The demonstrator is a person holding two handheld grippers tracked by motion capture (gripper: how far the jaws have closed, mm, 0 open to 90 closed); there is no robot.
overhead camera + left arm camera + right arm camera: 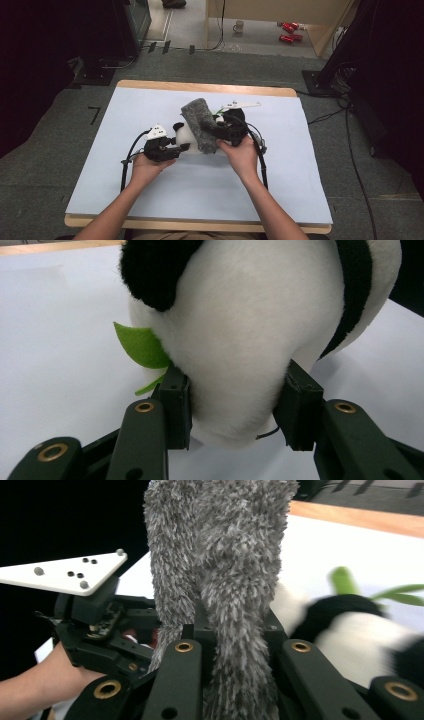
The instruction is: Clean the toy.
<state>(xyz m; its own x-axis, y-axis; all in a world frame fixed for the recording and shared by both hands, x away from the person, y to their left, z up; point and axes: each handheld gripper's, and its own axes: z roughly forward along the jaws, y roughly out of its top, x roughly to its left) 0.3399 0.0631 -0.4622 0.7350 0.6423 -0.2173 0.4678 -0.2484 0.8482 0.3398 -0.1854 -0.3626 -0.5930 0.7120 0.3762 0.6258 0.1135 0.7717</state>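
Two grippers worked close together at the middle of the white counter [125, 200]. The left gripper [172, 147] had its fingers [175, 405] clamped on the white body of the plush panda [240, 340], which rested on the counter. The right gripper [220, 131] pinched the fuzzy grey cloth [220, 570], raised just beside the panda.

Looked forward and down from above the near edge in the high view, taking in the whole table [125, 200] from some way off. Rode the left gripper [235, 405] very close against the plush panda [240, 340], facing right. Rode the right gripper [232, 630] close behind the grey fuzzy cloth [220, 555], facing left, sharing panda and table sheet with both others.
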